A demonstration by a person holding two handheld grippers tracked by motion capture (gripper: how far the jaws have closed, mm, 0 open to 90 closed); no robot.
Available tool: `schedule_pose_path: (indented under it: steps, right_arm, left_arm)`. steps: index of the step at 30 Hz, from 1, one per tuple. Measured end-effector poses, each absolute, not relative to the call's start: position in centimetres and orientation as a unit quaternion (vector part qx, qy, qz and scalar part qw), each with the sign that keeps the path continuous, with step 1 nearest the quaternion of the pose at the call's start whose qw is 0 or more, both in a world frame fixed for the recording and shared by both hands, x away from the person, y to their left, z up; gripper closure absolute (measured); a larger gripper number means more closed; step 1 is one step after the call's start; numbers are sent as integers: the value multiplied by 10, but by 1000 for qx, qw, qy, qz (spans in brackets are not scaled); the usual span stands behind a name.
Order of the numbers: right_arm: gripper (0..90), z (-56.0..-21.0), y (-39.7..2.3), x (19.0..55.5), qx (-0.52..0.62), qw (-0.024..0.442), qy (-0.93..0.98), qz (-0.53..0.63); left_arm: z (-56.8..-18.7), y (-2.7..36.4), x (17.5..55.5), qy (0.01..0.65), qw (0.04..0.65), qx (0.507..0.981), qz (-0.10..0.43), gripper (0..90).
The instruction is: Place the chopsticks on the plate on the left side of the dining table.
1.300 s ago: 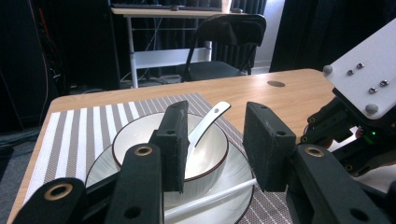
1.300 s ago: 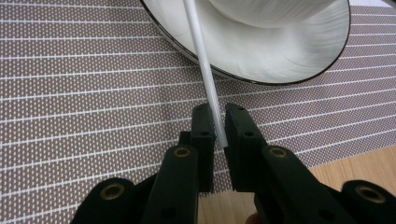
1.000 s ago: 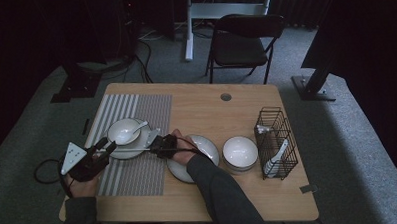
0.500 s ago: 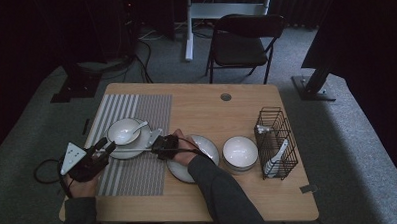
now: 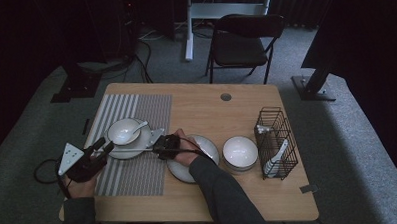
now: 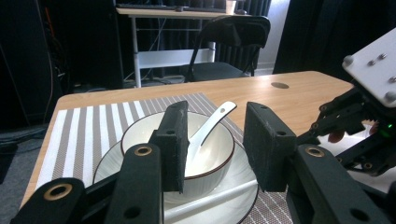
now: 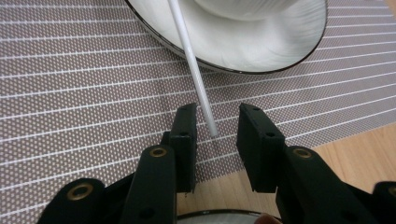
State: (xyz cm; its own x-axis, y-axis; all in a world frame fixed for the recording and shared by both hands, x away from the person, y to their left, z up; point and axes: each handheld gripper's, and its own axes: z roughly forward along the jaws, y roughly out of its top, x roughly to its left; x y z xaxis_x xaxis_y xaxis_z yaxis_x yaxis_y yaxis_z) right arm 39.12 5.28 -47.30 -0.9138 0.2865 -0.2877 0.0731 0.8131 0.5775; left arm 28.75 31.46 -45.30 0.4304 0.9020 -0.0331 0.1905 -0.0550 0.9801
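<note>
White chopstick [image 7: 194, 70] lies across the rim of the plate [image 7: 280, 56], its near end hanging over the striped placemat [image 7: 70, 93] and sitting between the jaws of my right gripper [image 7: 215, 122]. Those jaws have just been opening; the pads stand apart from the stick on both sides, so it's loose in the gap, not clamped. From the high view the chopstick [image 5: 133, 150] runs level along the near edge of the plate [image 5: 142, 144], with the right gripper [image 5: 158, 146] at its right end, just off the plate's edge. On that plate sits a white bowl [image 5: 123, 131] with a white spoon [image 5: 137, 128] resting in it, handle leaning out over the rim toward the right. My left gripper [image 5: 100, 148] is at the plate's left side, jaws wide open and holding nothing; in the left gripper view the bowl [image 6: 205, 149] and spoon [image 6: 210, 123] show through the gap between its jaws [image 6: 215, 144], with the chopstick [image 6: 210, 203] low on the plate in front. Placemat [image 5: 136, 109] covers the left part of the desk [image 5: 211, 111]. Under my right hand [image 5: 180, 147] there's a second plate [image 5: 207, 144] on bare wood, then another white bowl [image 5: 240, 152] just beside it to the right, then a black wire basket [image 5: 276, 134] near the desk's right edge with white utensils inside. A black folding chair [image 5: 244, 40] stands behind the desk.
</note>
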Motion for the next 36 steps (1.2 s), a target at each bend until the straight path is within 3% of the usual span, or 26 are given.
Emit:
schedule_pose_path:
  steps: [20,36]
  right_arm:
    - [643,-433,19,351,101,242,899,351]
    - [655,-435,-20,323,126,261,882,371]
  left_arm:
    - [-451,302,292,409,546,660,315,609]
    - [-442,278,303,385,555,677,293,605]
